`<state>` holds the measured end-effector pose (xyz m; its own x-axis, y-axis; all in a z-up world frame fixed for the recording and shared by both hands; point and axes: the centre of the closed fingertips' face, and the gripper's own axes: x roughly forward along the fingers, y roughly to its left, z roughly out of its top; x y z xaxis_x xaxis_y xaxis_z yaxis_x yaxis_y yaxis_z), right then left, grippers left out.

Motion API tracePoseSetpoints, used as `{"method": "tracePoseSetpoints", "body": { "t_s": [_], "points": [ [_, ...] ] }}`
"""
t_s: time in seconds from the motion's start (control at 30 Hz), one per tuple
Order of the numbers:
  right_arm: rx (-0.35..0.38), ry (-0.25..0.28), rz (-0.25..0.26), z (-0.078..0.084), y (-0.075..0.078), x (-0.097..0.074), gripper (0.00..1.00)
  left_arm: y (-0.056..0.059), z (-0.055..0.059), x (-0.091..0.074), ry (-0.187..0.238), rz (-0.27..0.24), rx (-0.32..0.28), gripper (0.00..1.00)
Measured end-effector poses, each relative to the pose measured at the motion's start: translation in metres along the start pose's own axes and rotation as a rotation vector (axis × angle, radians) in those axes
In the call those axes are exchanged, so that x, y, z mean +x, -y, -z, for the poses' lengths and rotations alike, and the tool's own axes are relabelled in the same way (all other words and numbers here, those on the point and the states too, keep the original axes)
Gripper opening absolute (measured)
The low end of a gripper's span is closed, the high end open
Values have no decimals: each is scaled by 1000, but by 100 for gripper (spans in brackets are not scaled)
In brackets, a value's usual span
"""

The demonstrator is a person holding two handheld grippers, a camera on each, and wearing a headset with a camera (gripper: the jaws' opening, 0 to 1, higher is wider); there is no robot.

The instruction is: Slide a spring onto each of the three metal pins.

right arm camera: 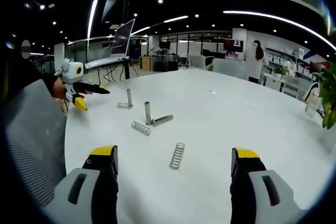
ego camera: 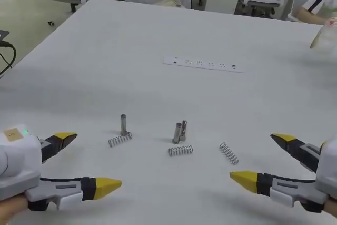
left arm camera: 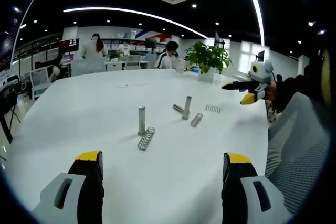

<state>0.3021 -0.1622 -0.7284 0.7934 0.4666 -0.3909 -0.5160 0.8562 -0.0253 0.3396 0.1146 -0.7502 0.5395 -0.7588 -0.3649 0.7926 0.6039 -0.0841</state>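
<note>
Ahead of both grippers in the head view, three springs lie on the counter (ego camera: 210,104): the left spring (ego camera: 120,139) just beside the upright left pin (ego camera: 123,125), the middle spring (ego camera: 180,150) before the paired pins (ego camera: 177,133), the right spring (ego camera: 228,153) apart. The left gripper (ego camera: 87,162) and right gripper (ego camera: 261,157) are spread wide, empty, short of them. In the left gripper view, the left pin and left spring stand nearest the jaws. In the right gripper view, the right spring lies nearest, one paired pin flat behind it.
</note>
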Motion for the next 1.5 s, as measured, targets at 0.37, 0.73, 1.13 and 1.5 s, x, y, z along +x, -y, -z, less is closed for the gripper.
{"method": "tracePoseSetpoints", "body": {
  "t_s": [0.37, 0.73, 1.13, 1.5],
  "points": [
    [-58, -15, 0, -22, 9, 9, 82, 1, 0, -3, 1, -1, 2, 92],
    [-82, -27, 3, -45, 16, 27, 76, 2, 0, -6, 4, -4, -3, 91],
    [-90, -64, 1, -54, 22, 53, 72, 2, 1, -7, 4, -3, -1, 91],
    [-82, -93, 4, -60, 26, 76, 65, 1, 1, -7, 8, -8, -4, 90]
  ]
}}
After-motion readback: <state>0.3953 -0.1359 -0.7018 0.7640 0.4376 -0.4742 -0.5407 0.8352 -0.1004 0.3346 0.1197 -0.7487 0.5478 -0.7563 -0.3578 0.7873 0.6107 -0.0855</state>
